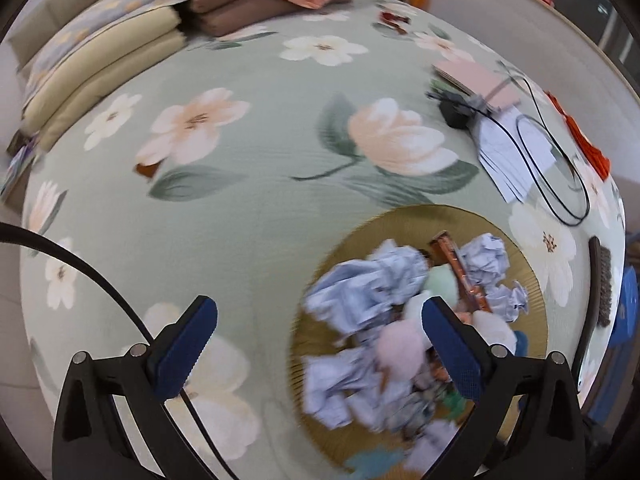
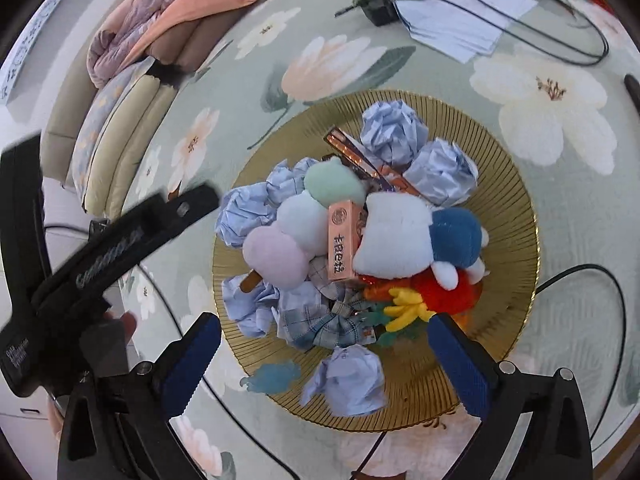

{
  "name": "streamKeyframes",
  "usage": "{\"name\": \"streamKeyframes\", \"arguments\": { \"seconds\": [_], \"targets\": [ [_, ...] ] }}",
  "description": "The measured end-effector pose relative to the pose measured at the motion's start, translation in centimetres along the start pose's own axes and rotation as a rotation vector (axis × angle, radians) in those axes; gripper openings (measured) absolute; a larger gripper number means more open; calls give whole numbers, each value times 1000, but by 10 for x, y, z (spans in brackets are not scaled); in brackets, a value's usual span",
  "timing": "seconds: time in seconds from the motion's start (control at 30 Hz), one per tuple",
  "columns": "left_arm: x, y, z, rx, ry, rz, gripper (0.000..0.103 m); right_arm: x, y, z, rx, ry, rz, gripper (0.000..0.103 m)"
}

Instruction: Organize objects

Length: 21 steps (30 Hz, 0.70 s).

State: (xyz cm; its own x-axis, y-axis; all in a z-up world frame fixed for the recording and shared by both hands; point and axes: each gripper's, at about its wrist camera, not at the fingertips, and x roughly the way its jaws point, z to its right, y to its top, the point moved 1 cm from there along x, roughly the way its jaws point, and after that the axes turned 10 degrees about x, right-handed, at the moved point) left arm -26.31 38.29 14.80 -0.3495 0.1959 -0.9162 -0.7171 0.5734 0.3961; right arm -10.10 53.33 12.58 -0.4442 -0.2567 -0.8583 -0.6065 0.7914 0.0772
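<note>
Left wrist view: the left tongs (image 1: 320, 344) stand spread wide with nothing between the blue pads, which touch nothing. The left pad hangs over bare floral bedspread (image 1: 248, 216); the right pad sits in front of the gold plate (image 1: 532, 320) at lower right of the frame. The plate is heaped with crumpled paper balls (image 1: 484, 258), soft plush pieces and a copper-coloured wrapper (image 1: 460, 272), all blurred here. The middle and left of the frame are open bedspread. Folded cushions and bedding (image 1: 100, 60) line the upper left. At upper right lie a pink notebook (image 1: 476, 76), a stack of white sheets (image 1: 512, 152), a black charger (image 1: 454, 114) and its looping cable, close to the bed's right edge. A brush (image 1: 600, 284) lies at the far right edge.

Right wrist view: the right tongs (image 2: 324, 364) are likewise spread wide and empty, their pads flanking the near rim of the gold plate (image 2: 516, 208) without touching it. A crumpled paper ball (image 2: 348, 380) and a blue plush scrap (image 2: 272, 374) sit on the near rim between the pads. The heap holds a pastel plush skewer (image 2: 296, 232), a pink box (image 2: 342, 240), a white-and-blue plush (image 2: 420, 236), a red plush (image 2: 440, 292) and a plaid bow (image 2: 336, 320). The other gripper's black body (image 2: 100, 240) crosses the left of the frame, a hand partly visible beneath it. Bare bedspread (image 2: 560, 120) surrounds the plate on the right; a black cable (image 2: 592, 280) curves just beside its right rim.
</note>
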Motion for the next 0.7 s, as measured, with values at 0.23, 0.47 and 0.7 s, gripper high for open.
{"name": "streamKeyframes", "arguments": {
  "seconds": [0.23, 0.47, 0.7],
  "targets": [
    [-82, -41, -79, -105, 84, 38, 103, -30, -12, -34, -56, 31, 28, 103],
    [-172, -118, -164, -197, 246, 45, 103, -53, -68, -129, -257, 107, 64, 103],
    [-145, -221, -237, -416, 316, 0, 103, 25, -165, -210, -673, 61, 97, 103]
  ]
}}
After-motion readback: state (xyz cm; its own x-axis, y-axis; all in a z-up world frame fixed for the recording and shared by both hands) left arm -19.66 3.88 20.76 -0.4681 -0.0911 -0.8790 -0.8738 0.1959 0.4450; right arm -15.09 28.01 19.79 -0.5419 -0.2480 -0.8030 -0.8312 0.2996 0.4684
